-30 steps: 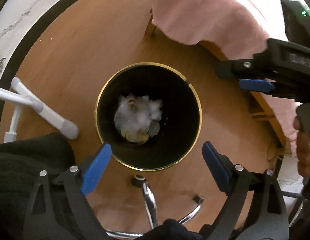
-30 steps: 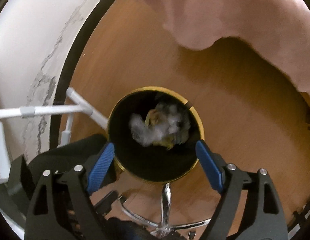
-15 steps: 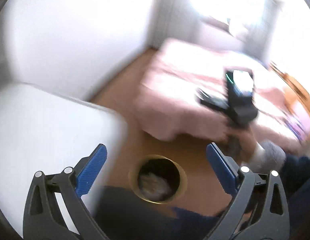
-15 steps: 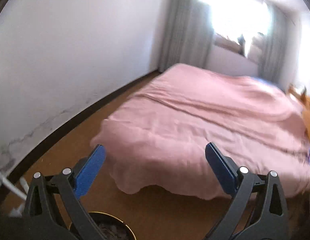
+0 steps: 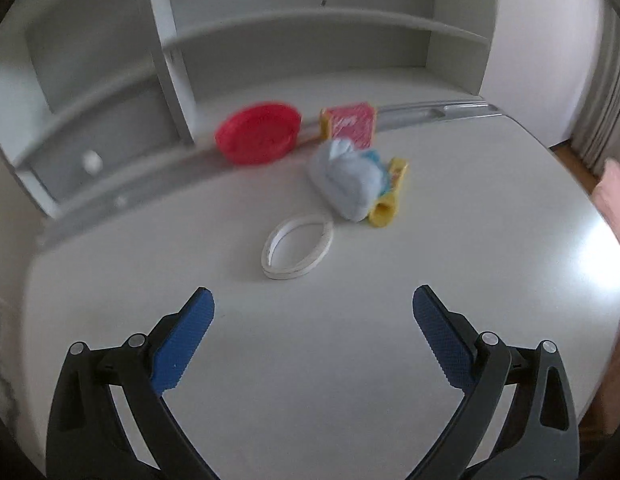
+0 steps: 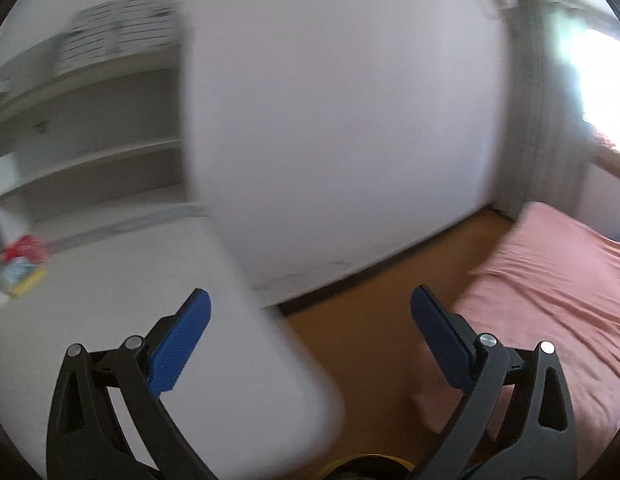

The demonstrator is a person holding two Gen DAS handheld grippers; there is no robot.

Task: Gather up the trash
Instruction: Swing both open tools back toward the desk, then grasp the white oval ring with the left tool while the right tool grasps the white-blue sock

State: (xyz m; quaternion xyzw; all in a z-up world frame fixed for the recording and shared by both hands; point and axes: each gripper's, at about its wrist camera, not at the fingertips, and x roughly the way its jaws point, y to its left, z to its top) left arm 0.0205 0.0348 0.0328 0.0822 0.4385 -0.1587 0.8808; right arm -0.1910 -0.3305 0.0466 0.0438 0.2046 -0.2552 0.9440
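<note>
Swung up from the bin to the bench (image 5: 490, 280); left hand-held gripper (image 5: 313, 312) and right hand-held gripper (image 6: 310, 314) gaping wide, gripping nothing. Crumpled tissue (image 5: 346, 178), white ring (image 5: 297, 252), red lid (image 5: 257, 134) lying mid-bench.

The left gripper (image 5: 312, 312) has two fingers of black plastic, each an open frame with a long triangular cut-out. Each finger carries a flat blue pad (image 5: 181, 344) with a fine knurled texture on the side facing the other finger. Two round silver screw heads sit on each finger just behind its pad, side by side. The right gripper (image 6: 310, 312) is built the same: black cut-out frames, textured blue pads (image 6: 179, 344), paired silver screws behind each pad. Its right-hand pad looks darker, in shadow.
</note>
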